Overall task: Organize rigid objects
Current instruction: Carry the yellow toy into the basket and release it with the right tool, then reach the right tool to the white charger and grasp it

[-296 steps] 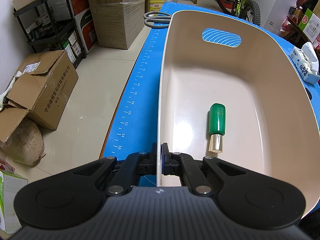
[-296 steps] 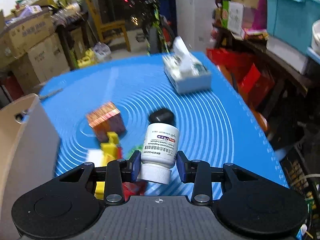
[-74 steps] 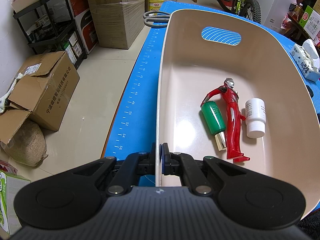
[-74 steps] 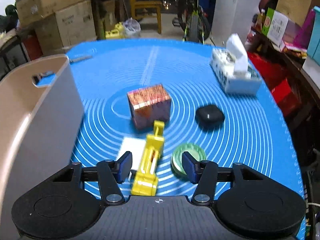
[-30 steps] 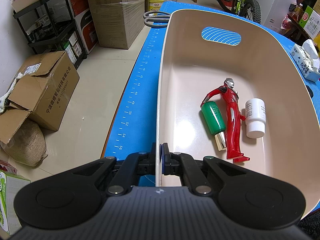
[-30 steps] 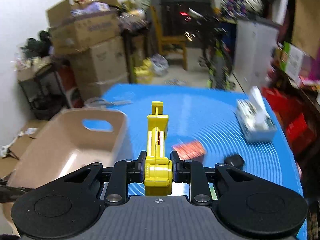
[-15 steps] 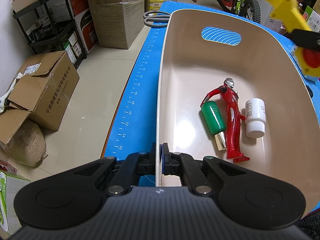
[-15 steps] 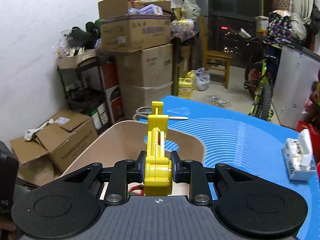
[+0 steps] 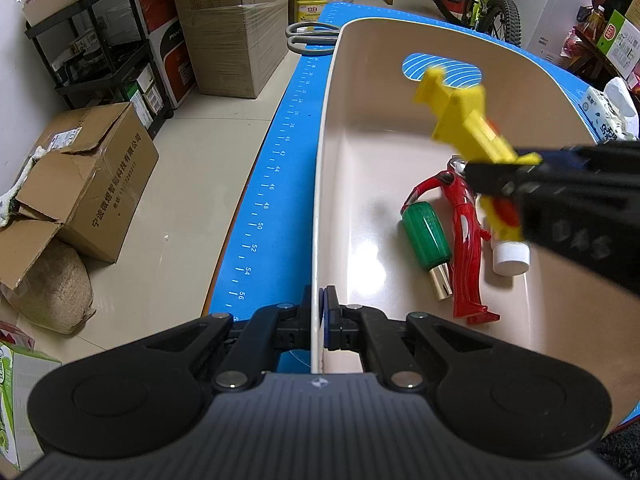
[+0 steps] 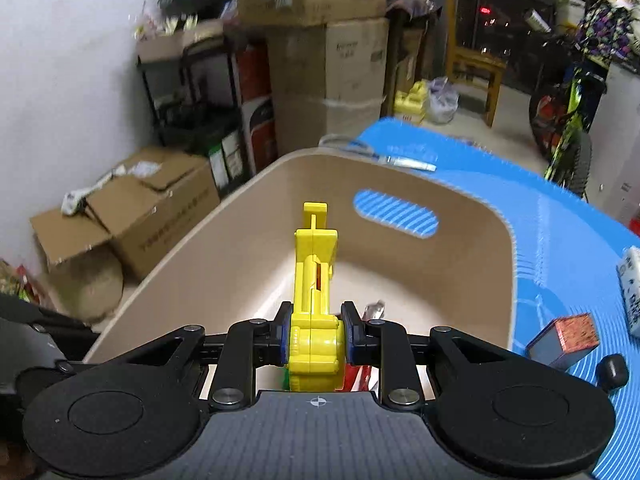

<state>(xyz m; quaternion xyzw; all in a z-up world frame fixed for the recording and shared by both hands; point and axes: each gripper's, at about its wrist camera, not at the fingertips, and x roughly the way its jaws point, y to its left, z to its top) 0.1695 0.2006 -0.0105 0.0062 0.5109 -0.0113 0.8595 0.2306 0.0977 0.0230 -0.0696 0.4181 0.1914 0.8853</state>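
Note:
My left gripper [image 9: 319,320] is shut on the near rim of the beige bin [image 9: 320,200], which stands on the blue mat. In the bin lie a green bottle [image 9: 427,236], a red figure [image 9: 466,240] and a white pill bottle [image 9: 511,255], partly hidden. My right gripper [image 10: 316,338] is shut on a yellow toy [image 10: 314,280] and holds it above the bin's inside. The toy [image 9: 464,128] and the right gripper also show in the left wrist view, over the figure.
Grey scissors [image 9: 308,38] lie on the mat beyond the bin. A copper-coloured box [image 10: 566,338], a small black case [image 10: 612,368] and a tissue box [image 9: 608,120] are on the mat to the right. Cardboard boxes [image 9: 84,176] and shelves stand on the floor at left.
My right gripper picked up the yellow toy from the mat, carried it left and has now lowered it over the bin. The left gripper has stayed on the rim.

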